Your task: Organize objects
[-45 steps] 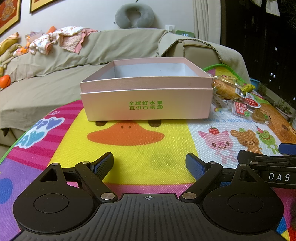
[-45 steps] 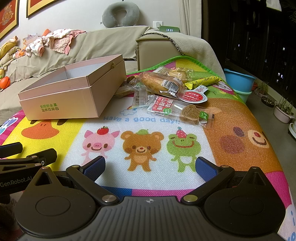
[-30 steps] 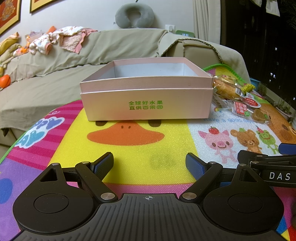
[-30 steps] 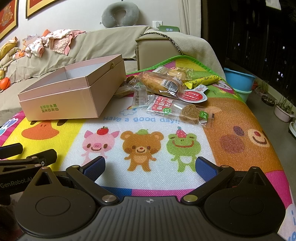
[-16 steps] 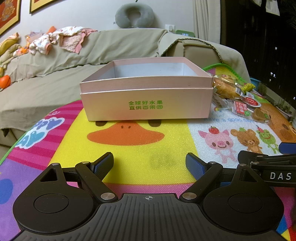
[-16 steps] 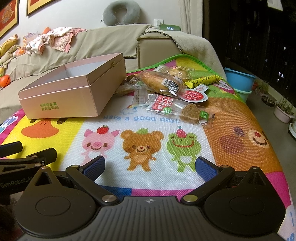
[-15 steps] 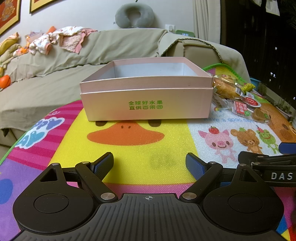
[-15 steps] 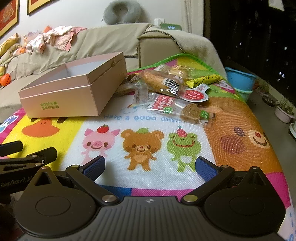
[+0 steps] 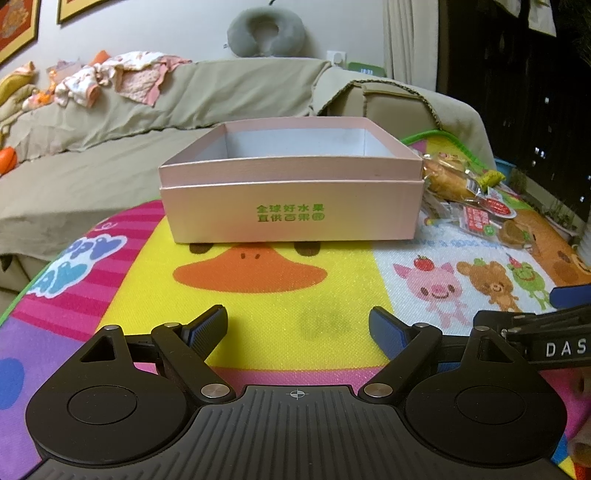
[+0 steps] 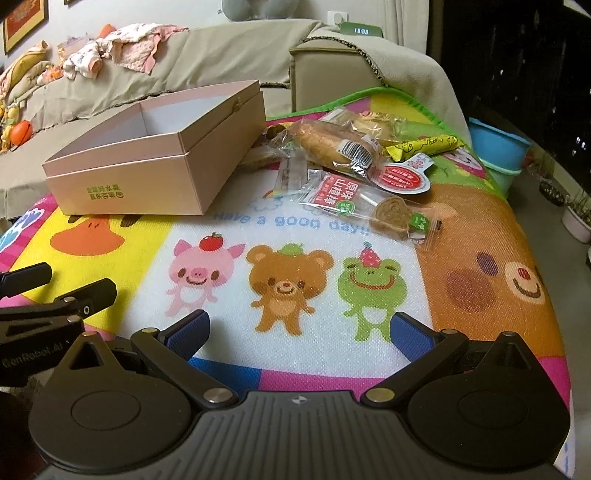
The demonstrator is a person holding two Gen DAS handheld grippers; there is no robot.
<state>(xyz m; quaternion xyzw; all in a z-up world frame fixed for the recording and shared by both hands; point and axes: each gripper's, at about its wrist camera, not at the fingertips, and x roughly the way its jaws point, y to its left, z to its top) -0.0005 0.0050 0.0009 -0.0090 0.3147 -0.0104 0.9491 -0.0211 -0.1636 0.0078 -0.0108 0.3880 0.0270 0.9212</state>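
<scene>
An open pink box with green print stands on the cartoon play mat, its inside bare. To its right lies a heap of wrapped snacks: a bread roll, a yellow bar, a red round label pack and a clear pack with a brown biscuit. My left gripper is open near the mat's front, facing the box. My right gripper is open above the bear and frog pictures, well short of the snacks.
A beige covered sofa with clothes and a grey neck pillow stands behind the mat. Blue tubs and plant pots sit on the floor at the right. The other gripper's body shows at the left edge.
The right gripper has risen and tilted down a little, so the mat and snacks look closer from above. The left gripper has stayed still.
</scene>
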